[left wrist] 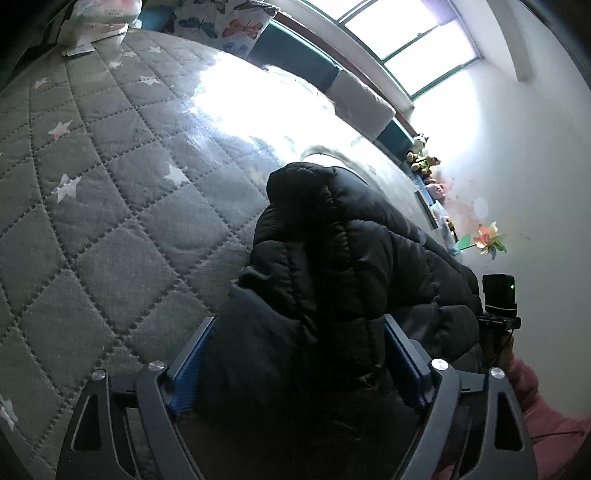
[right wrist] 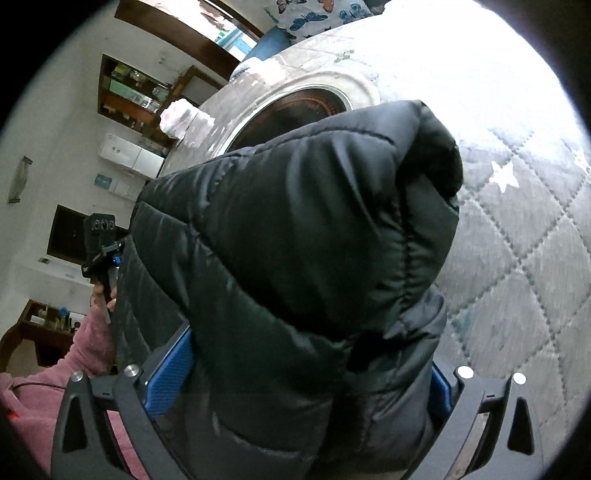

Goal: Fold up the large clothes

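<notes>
While both grippers are raised above the quilted grey bedcover (left wrist: 110, 229), a black puffer jacket (left wrist: 332, 258) fills the gap between each pair of blue-padded fingers. The left gripper (left wrist: 295, 362) has its jaws pressed against a thick bunch of the jacket, and the right gripper (right wrist: 306, 365) is clamped the same way on another padded fold.

As for containers, an open wall cabinet (right wrist: 129, 96) in the right wrist view holds small items on its shelves, too small to tell apart. A narrow ledge (left wrist: 436, 206) under the window (left wrist: 406, 37) carries a row of plush toys (left wrist: 421, 155).

From the left wrist camera the jacket's long axis runs away from the lens toward the window, ending in a rounded dark lump just above the sunlit part of the bed. From the right wrist camera the bundle rises up and to the right, its bulging end over the star-printed quilt. It is bunched, not flat.

A butterfly-print pillow (left wrist: 229, 22) lies at the far end of the bed, and a paper pinwheel (left wrist: 487, 240) stands by the wall. A pink sleeve (right wrist: 92, 350) shows beside each gripper.
</notes>
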Tool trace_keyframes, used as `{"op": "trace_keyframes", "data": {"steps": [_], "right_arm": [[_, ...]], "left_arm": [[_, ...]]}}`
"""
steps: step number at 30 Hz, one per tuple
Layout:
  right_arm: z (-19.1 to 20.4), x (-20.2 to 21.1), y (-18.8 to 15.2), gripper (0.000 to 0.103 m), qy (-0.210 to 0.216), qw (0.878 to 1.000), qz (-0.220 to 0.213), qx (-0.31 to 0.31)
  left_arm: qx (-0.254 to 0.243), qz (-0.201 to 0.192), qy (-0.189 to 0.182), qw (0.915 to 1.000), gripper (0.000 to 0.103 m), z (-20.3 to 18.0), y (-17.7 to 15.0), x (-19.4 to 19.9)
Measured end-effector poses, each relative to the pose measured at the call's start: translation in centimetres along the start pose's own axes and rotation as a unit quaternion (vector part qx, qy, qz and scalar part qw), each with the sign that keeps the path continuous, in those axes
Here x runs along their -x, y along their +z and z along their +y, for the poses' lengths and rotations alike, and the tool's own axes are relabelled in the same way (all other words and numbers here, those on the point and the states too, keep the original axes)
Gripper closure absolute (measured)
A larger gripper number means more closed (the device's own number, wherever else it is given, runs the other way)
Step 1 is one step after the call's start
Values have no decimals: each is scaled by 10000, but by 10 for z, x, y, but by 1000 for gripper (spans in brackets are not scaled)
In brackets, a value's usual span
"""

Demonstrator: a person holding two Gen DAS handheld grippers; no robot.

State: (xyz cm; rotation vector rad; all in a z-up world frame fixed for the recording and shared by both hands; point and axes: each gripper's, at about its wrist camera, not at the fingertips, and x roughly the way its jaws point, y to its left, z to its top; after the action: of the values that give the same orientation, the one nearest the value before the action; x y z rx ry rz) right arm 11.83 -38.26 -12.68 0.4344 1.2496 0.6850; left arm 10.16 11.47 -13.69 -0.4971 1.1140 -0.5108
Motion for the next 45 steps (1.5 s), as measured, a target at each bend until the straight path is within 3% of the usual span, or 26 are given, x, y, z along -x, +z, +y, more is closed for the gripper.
{"op": "trace_keyframes", "data": {"steps": [7,9,11,19,25,31,35,45], "right_arm": [[2,7,-8,0,-53,9999,-156,-47],[9,15,-12,16,-125,9997,-201,-8],[16,20,-15,25,-208,9995,-225,66],[5,15,-13,26,-92,9991,-375,-185],[46,47,-19,52,-580,9959,-676,177],[74,104,-16,56,-929,9877,-1174,450],[75,150,-5,57,-1338,9768,-1587,532],[41,208,37,57,-2149,9514,-2197,180]], "left_arm": [[293,128,26,9995,12,-6,3,-12],[180,34,214,9996,21,-23,-2,-6],[-148,-55,467,9988,29,-40,-5,-1],[-104,-247,838,9961,36,-65,-3,-7],[-880,-572,1488,9833,52,-138,1,16],[-1444,-833,1280,9777,53,-215,29,24],[-1498,-866,923,9806,54,-260,69,8],[-1650,-767,321,9828,54,-371,180,-95]]}}
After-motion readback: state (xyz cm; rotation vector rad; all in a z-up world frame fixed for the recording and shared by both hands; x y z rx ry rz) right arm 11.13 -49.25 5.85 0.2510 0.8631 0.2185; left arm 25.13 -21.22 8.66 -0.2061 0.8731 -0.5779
